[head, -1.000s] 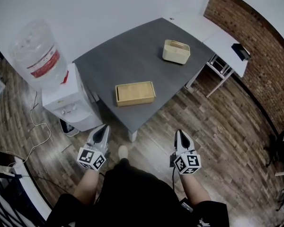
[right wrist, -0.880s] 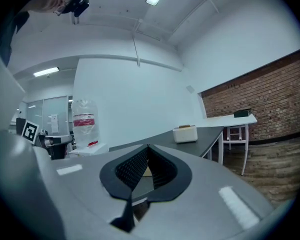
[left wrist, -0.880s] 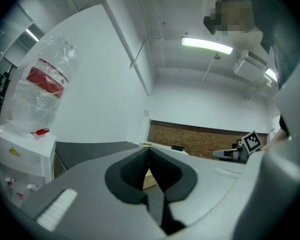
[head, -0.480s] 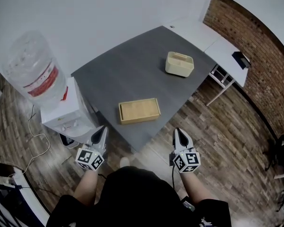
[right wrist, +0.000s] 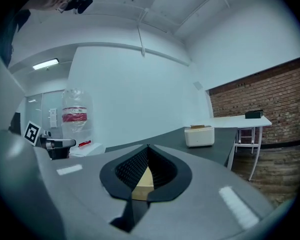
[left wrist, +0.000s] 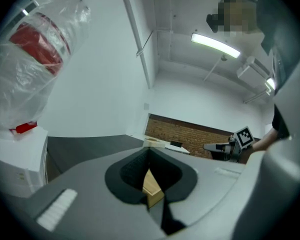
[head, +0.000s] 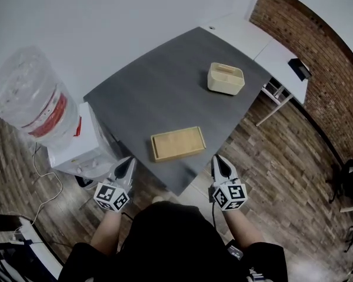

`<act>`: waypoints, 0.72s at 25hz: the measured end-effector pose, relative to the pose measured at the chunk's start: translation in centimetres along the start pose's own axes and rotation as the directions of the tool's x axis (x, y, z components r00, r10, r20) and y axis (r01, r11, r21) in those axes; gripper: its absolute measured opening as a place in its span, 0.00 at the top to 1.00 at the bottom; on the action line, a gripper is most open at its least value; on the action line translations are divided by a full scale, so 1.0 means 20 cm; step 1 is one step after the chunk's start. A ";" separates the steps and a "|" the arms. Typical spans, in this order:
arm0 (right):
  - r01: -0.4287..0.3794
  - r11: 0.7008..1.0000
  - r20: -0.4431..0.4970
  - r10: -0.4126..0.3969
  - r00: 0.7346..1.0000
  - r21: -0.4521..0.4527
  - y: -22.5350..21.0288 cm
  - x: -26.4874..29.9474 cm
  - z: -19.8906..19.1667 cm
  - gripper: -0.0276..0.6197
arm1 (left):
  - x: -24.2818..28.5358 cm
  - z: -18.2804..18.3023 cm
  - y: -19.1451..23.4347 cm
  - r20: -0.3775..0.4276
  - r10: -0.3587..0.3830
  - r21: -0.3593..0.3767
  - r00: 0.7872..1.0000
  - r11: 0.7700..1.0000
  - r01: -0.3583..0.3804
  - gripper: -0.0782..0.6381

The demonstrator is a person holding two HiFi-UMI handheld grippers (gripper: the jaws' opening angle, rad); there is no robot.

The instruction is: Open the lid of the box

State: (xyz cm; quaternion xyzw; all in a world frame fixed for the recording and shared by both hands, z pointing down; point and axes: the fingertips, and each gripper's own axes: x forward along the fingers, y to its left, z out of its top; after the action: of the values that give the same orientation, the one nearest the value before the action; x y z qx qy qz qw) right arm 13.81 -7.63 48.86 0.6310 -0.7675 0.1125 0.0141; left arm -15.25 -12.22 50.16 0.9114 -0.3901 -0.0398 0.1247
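A flat wooden box (head: 177, 143) lies near the front corner of the dark grey table (head: 159, 81). A cream box with a wooden lid (head: 226, 78) stands farther back on the right. My left gripper (head: 129, 160) hovers off the table's front-left edge, shut and holding nothing. On the other side of the corner my right gripper (head: 216, 158) is also shut and empty. Each gripper view shows closed jaws, with the wooden box (left wrist: 151, 188) (right wrist: 143, 184) low behind them. The right gripper view also shows the cream box (right wrist: 199, 135) on the table.
A water dispenser (head: 70, 145) with a large bottle (head: 32, 101) stands left of the table. A white desk (head: 276, 54) with a dark object on it adjoins the table at the far right, before a brick wall (head: 323, 69). The floor is wood planks (head: 270, 157).
The person has stepped toward the table, so the wooden box and table corner now lie closer to both grippers. Both grippers stay shut.
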 end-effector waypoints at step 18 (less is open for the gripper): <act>-0.016 1.000 -0.133 0.017 0.991 0.006 -0.22 0.31 -0.08 0.93 | 0.29 -0.23 0.06 -0.146 0.086 -0.071 0.986 0.993 -0.097 0.89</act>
State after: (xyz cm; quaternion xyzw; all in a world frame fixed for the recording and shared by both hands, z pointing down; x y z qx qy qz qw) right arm 16.73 -14.08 52.11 0.6156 -0.7698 0.1566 0.0628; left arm -11.27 -16.23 55.02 0.8875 -0.4199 0.0162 0.1893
